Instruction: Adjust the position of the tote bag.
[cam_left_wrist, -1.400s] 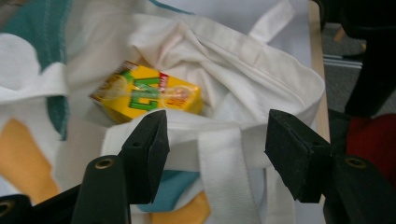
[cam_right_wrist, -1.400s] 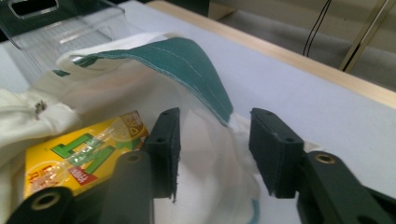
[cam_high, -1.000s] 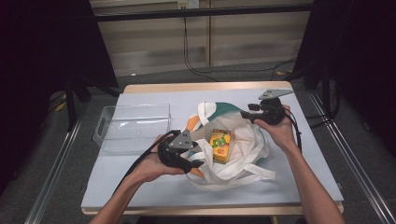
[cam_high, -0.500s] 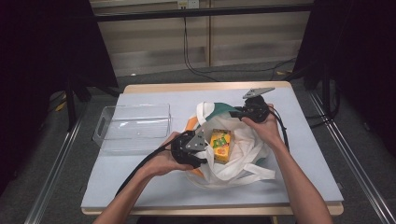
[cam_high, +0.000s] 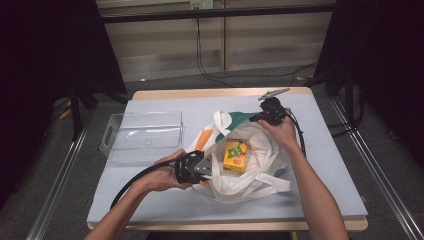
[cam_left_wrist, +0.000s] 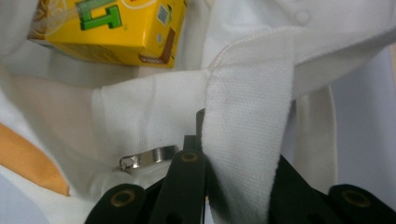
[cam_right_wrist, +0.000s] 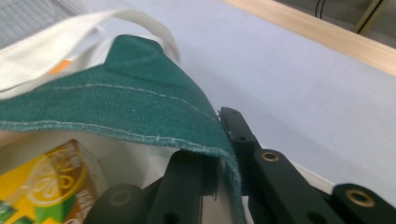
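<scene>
Probably a lab: dark curtains (cam_high: 45, 60) and a rail-framed table (cam_high: 320, 107).

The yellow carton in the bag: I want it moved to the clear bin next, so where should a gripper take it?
Probably across the yellow carton's two long side faces, coming from above through the bag's open mouth. It lies flat, printed face up, so its narrow width faces the jaws. Both grippers are busy: the left gripper pinches a white strap, the right gripper the green rim.

I see the white cloth bag (cam_high: 250, 165) lying open mid-table, green flap up, yellow carton (cam_high: 235, 155) flat inside.
</scene>
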